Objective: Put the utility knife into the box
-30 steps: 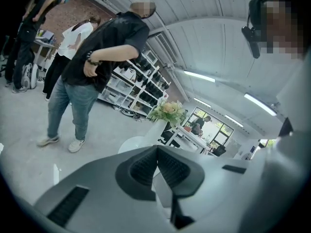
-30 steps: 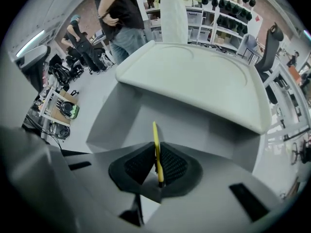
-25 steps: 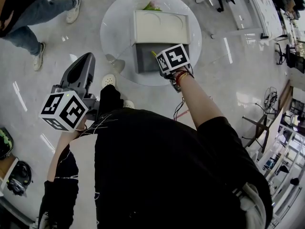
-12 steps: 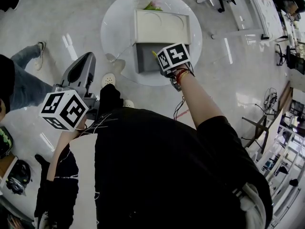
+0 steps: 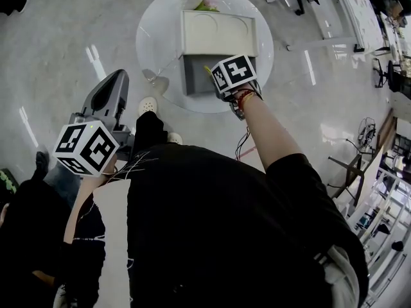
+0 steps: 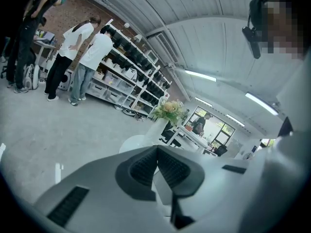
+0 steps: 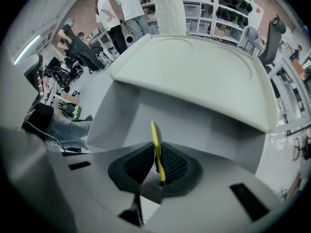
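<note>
Right gripper is clenched on the utility knife, the thin yellow body pinched edge-on between the two dark pads, its tip poking up and forward past the jaw ends. Right under and ahead of it sits the box, grey inside and wide open, its pale lid tipped back on the far side. So the knife hangs over the box's near edge, in the gripper's hold, not lying in the box. From the head view the box rests on the round white tabletop, the right arm stretched out over it. Over on the other side, the left gripper is held well apart from the tabletop, out above the floor, jaws pressed together with nothing between them. People stand by shelves in the background.
</note>
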`<control>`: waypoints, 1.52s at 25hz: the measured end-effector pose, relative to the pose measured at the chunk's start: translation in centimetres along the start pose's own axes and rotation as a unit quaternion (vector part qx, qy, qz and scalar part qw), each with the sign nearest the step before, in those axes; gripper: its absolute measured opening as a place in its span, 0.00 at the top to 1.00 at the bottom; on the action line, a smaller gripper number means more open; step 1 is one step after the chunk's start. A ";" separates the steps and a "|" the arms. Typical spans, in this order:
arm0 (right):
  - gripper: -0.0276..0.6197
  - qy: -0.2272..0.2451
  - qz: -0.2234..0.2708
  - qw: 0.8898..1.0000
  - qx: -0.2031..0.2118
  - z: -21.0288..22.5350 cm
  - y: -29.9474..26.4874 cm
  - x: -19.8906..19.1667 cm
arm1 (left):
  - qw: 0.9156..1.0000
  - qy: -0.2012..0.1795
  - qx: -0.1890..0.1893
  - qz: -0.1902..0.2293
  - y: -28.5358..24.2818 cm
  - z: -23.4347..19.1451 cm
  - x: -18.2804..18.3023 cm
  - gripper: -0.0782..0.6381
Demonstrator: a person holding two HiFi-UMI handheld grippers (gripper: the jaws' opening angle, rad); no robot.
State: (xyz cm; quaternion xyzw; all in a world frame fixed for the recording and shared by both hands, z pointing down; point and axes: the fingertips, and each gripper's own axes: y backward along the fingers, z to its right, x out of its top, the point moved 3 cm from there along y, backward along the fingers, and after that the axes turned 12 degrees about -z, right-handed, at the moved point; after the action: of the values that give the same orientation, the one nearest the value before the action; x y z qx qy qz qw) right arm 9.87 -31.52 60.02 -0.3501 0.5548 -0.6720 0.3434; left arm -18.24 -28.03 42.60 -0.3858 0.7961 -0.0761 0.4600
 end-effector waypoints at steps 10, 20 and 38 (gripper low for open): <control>0.88 -0.007 0.013 1.000 0.004 0.0 0.3 -0.1 | 1.000 -0.003 0.005 0.005 1.0 0.3 0.0 0.88; 0.86 -0.018 0.038 0.999 0.020 -0.1 1.2 -0.3 | 1.000 -0.010 0.008 0.011 2.0 2.0 -0.3 0.88; 0.92 -0.120 0.237 0.957 0.113 -2.3 8.8 -3.7 | 0.997 -0.060 -0.011 0.042 2.6 7.7 0.3 0.88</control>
State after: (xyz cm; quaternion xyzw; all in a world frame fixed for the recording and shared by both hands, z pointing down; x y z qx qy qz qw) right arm 10.46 -28.51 50.70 -0.2458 0.4969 -0.5828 0.5942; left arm -13.66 -24.66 36.81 -0.3613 0.7830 -0.0244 0.5057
